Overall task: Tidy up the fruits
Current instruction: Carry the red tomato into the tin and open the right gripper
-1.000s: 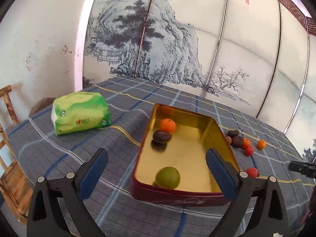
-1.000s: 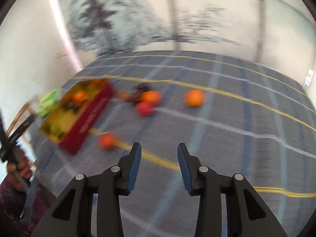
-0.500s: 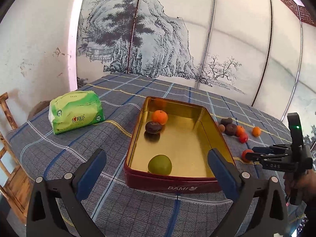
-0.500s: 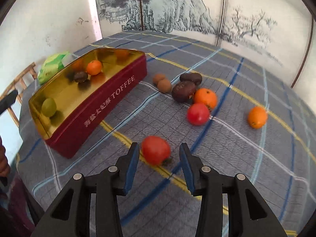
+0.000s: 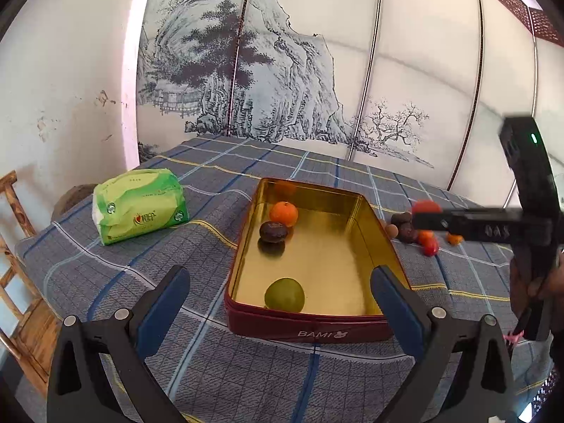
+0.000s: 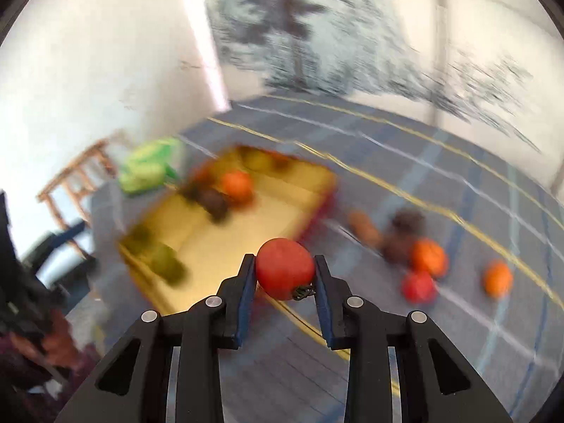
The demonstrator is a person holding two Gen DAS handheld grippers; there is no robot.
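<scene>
Tomato (image 6: 284,268) clamped between closing jaws of right gripper (image 6: 284,276), carried clear of cloth toward tin (image 5: 310,328). Transfer step, by the look. Next: over gold floor, then release beside green fruit (image 5: 284,295). Left gripper (image 5: 278,303) wide open, empty, near tin's front.

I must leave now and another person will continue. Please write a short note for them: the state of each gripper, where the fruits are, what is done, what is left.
Right gripper: jaws closing on a red tomato, carried in the air beside the gold tin.
Left gripper: open, empty, in front of the tin.
Done: orange, dark fruit and green fruit lie in the tin.
Left: put the tomato in; then the loose fruits on the cloth right of the tin.
</scene>
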